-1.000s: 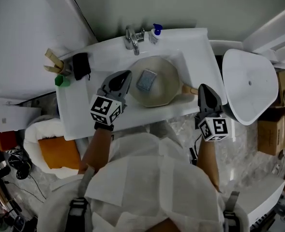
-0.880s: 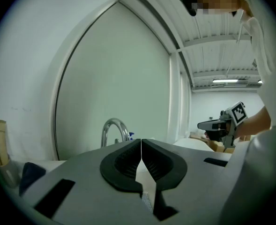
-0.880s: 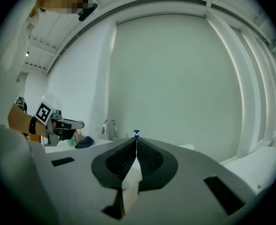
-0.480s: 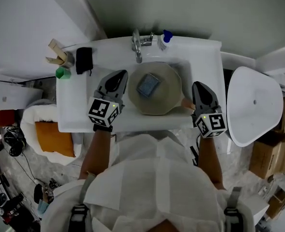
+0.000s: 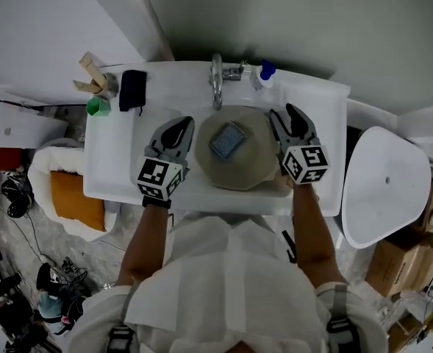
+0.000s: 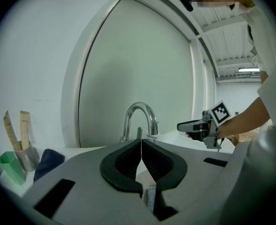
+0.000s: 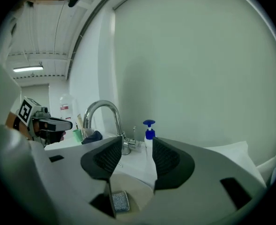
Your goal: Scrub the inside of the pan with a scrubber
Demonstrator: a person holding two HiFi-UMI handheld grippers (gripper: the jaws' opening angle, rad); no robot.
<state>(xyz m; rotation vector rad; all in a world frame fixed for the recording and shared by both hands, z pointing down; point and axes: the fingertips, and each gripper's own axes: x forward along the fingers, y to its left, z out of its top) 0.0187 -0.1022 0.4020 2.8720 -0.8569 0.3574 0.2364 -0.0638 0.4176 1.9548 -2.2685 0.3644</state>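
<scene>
At the far left, below the edge of the tabletop point(image 5: 109, 175), an orange cushion point(image 5: 76, 201) lies on the floor. The tabletop is white, with a bare stretch along its front left. Its back left corner is crowded by a holder of wooden sticks point(image 5: 91, 76), a green cup point(image 5: 96, 108) and a dark cloth point(image 5: 133, 90). A pale wall stands close behind the whole back edge.

My left tongs point(image 5: 179, 126) hang over that bare side, just beside the left rim of the pan point(image 5: 249, 169). Their jaws are pressed together with nothing in them.

The pan sits in the basin and nearly fills it, so little room is left around its rim. The faucet point(image 5: 216, 87) arches over its back edge, and a soap bottle point(image 5: 263, 72) with a blue pump stands just right of the faucet.

The pan is round and pale beige inside. The scrubber point(image 5: 229, 140), a grey-blue rectangular pad, lies skewed on the pan's floor near the middle, apart from both tongs.

My right tongs point(image 5: 287, 116) hover over the pan's right rim. Their jaws have just been opening and stand apart, with nothing between the pads. Right of them only a narrow strip of tabletop remains before its edge. Beyond that edge a large white oval point(image 5: 385, 186) fills the space.
</scene>
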